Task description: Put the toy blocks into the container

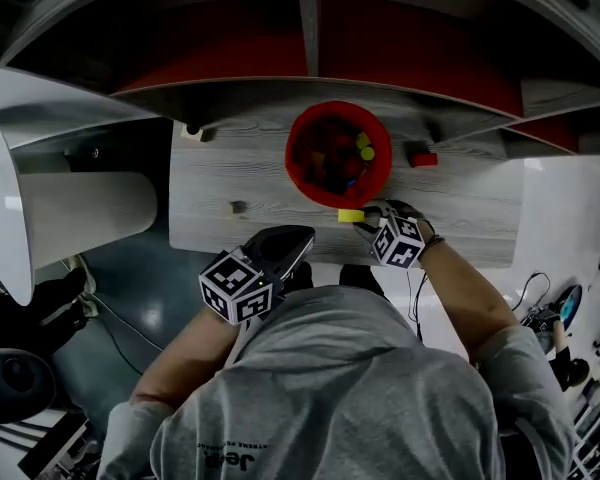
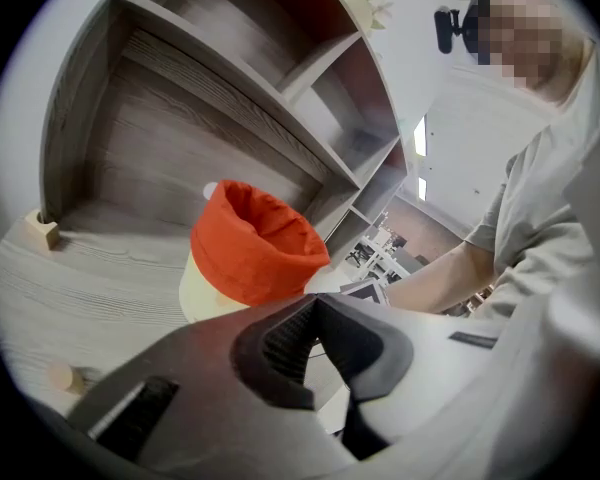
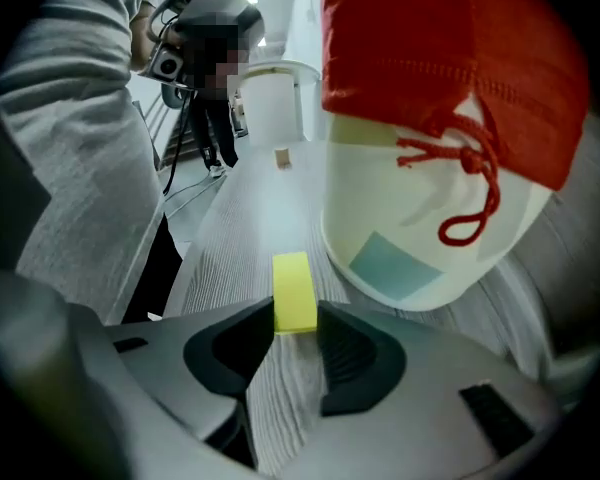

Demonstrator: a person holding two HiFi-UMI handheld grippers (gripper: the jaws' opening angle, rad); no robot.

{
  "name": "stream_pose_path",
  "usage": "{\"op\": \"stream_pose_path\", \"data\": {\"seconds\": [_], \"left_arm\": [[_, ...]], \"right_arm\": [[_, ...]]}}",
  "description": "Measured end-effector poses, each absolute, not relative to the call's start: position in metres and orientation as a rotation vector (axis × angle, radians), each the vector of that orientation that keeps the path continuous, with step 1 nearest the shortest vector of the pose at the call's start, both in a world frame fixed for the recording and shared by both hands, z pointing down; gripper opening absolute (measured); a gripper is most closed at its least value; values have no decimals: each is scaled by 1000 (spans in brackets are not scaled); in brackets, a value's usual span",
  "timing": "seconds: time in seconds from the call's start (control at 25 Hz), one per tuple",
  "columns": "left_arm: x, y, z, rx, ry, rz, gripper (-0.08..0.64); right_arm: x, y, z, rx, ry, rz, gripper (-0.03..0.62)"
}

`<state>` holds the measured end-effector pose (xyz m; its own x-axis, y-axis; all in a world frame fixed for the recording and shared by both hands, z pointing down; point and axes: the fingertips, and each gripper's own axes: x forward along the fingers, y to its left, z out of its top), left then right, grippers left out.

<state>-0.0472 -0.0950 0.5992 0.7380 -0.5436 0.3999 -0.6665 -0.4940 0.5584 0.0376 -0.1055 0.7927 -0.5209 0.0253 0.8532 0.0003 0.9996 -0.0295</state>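
One yellow block (image 3: pixel 295 290) clamped in R gripper (image 3: pixel 295 318) jaws; L gripper (image 2: pixel 315 303) jaws together, empty; shirt (image 1: pixel 330 398): "Jeep".

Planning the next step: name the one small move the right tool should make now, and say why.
Probably lift straight up: the right tool seems to pinch the yellow block, which lies on the table beside the container, not in it.

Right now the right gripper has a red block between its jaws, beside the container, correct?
Not quite: the block is yellow, not red. The right gripper view shows it between the jaws of the right gripper, on the table beside the container.
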Motion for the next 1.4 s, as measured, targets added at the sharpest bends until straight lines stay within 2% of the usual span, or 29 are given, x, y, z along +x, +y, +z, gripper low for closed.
{"op": "stream_pose_path", "data": {"seconds": [0.28, 0.56, 0.8, 1.2, 1.28, 1.32, 1.4], "left_arm": [[-46, -94, 588, 2245, -919, 202, 12], [-64, -103, 532, 2333, -949, 120, 12], [-86, -122, 470, 2429, -999, 57, 12], [-103, -146, 430, 2523, -1019, 46, 12], [-107, -145, 429, 2525, -1020, 44, 12], [-109, -145, 429, 2525, -1020, 42, 12], [-111, -145, 430, 2524, -1019, 42, 12]], "right_arm": [[33, -92, 764, -43, -2172, 11, 158], [11, -98, 629, 42, -2392, -22, 158], [-1, -147, 532, 229, -2429, -63, 156], [-24, -205, 529, 337, -2274, -76, 158], [-28, -210, 530, 372, -2280, -59, 190], [-29, -212, 528, 383, -2285, -51, 261], [-27, -217, 523, 411, -2289, -47, 290]]}}
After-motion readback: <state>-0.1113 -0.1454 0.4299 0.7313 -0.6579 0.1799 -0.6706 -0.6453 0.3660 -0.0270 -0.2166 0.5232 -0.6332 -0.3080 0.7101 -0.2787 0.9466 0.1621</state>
